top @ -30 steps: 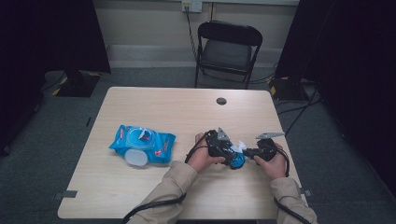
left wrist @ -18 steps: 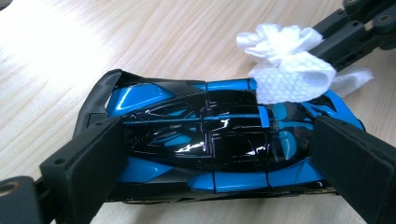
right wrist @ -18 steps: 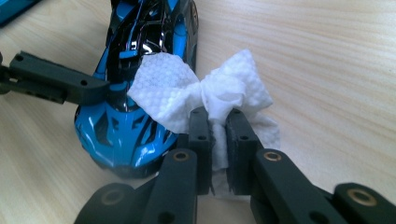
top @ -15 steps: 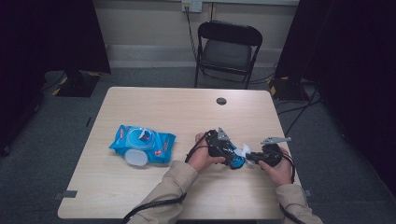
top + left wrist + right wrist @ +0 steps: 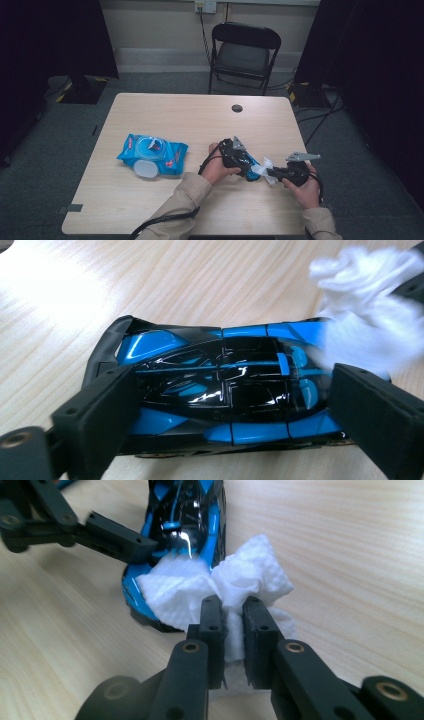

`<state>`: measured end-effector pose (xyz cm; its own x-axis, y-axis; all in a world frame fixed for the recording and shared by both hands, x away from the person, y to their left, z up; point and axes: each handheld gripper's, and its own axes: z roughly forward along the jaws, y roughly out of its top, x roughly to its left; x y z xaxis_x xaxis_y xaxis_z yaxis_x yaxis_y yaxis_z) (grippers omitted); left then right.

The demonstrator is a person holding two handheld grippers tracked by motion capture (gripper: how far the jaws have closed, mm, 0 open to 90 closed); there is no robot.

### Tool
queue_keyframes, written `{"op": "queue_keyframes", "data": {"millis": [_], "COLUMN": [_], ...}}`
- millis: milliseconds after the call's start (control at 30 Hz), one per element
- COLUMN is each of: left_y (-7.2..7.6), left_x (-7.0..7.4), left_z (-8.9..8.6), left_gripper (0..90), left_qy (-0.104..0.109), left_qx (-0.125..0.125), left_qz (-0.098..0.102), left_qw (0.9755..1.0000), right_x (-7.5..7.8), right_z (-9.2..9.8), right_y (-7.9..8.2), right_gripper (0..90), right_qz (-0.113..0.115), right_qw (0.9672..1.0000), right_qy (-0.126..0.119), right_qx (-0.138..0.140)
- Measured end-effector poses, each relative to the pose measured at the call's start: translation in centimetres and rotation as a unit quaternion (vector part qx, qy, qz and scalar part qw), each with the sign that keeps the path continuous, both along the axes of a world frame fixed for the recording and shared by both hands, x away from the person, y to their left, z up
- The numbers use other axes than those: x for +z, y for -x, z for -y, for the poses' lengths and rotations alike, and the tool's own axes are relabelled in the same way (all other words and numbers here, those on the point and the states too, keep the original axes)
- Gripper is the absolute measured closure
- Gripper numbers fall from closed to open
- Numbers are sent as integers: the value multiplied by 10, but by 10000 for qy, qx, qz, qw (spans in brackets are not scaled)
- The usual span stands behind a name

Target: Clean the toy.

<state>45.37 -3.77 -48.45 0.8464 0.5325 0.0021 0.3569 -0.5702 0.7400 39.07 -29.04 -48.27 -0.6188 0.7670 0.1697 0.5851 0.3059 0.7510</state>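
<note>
A blue and black toy car (image 5: 220, 390) lies on the wooden table (image 5: 190, 120), and my left gripper (image 5: 225, 415) is shut on its two sides. The same car (image 5: 185, 530) appears at the top of the right gripper view, with the left gripper's jaw against it. My right gripper (image 5: 232, 630) is shut on a crumpled white wipe (image 5: 225, 587), which lies against the car's near end. In the high view the wipe (image 5: 263, 169) sits between the left gripper (image 5: 245, 162) and the right gripper (image 5: 277, 174), at the table's right front.
A blue pack of wet wipes (image 5: 152, 152) with a round white lid lies at the left of the table. A small dark cable hole (image 5: 237, 108) sits near the far edge. A black folding chair (image 5: 242, 50) stands behind the table.
My right hand has drawn to the right with the wipe, away from the car's middle toward its end. The left hand and the car have kept still.
</note>
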Motion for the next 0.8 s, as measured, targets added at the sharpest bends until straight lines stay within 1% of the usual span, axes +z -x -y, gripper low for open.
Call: {"op": "queue_keyframes", "data": {"millis": [100, 133, 167, 267, 333, 367, 400, 433, 467, 500, 567, 700, 800], "left_y": [1, 1, 2, 4, 6, 7, 9, 11, 13, 15, 18, 26, 32], "left_x": [3, 4, 5, 8, 11, 12, 13, 15, 17, 18, 20, 22, 22], "left_z": [-2, -3, -4, -6, -10, -12, -14, -17, -21, -25, -35, -56, -70], "left_gripper": [128, 156, 171, 187, 198, 199, 199, 199, 200, 200, 213, 223, 234], "left_qy": [-54, -50, 2, 181, 198, 240, 213, 241, 241, 307, 381, 351, 326], "left_qx": [-109, -145, -155, -185, -215, -207, -236, -260, -268, -226, -187, -127, -82], "left_qz": [52, 66, 4, -96, -178, -221, -213, -188, -200, -236, -274, -265, -270], "left_qw": [9999, 9999, 9999, 9996, 9994, 9993, 9993, 9992, 9992, 9990, 9987, 9989, 9991], "right_x": [6, 7, 9, 15, 20, 23, 26, 28, 31, 32, 34, 34, 29], "right_z": [2, 3, 5, 8, 8, 7, 5, 3, -1, -5, -15, -38, -60], "right_y": [5, 7, 8, 10, 12, 14, 15, 16, 18, 19, 22, 28, 32], "right_gripper": [819, 822, 823, 827, 827, 827, 826, 826, 826, 824, 822, 813, 810], "right_qz": [112, 116, 124, 175, 209, 223, 236, 251, 272, 271, 313, 343, 310], "right_qw": [9999, 9999, 9999, 9998, 9998, 9997, 9997, 9996, 9994, 9993, 9987, 9966, 9938], "right_qy": [-1, -20, -27, -28, -30, -23, -19, -21, -81, -123, -143, -115, -69], "right_qx": [-5, -26, -19, -43, 4, 50, 78, 112, 191, 245, 377, 745, 1067]}}
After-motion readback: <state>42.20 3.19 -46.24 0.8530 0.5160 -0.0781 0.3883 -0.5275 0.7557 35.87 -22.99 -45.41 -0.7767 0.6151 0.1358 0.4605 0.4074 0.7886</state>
